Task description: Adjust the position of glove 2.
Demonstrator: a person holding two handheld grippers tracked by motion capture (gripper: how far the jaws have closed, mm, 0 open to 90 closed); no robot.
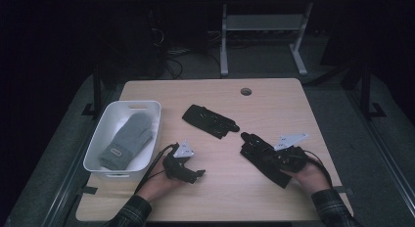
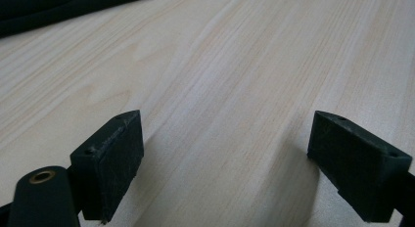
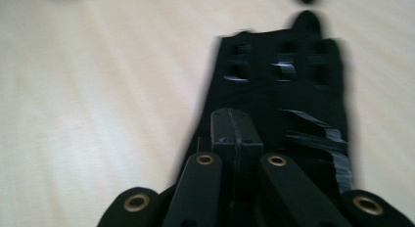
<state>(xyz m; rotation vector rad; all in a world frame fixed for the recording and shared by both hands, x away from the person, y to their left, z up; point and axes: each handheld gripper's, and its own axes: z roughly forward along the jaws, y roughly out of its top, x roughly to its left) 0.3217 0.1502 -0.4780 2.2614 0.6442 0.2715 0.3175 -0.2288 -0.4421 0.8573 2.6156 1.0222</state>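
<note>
Right gripper (image 1: 283,156): jaws pressed together on black glove (image 1: 259,153), lower right.
Left gripper (image 1: 188,174): jaws spread over bare table (image 1: 274,100), lower centre.

You have a black fabric glove (image 1: 263,154) at right, a grey knitted mitten (image 1: 128,140) in the white plastic basket (image 1: 99,139), and pale wood-grain tabletop (image 1: 274,102).

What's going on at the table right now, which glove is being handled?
The person's right gripper has its jaws shut on a black glove at the table's right side. The left gripper rests open over bare wood, holding nothing. A second black glove lies loose mid-table, and a grey mitten already sits in the white bin on the left.
</note>
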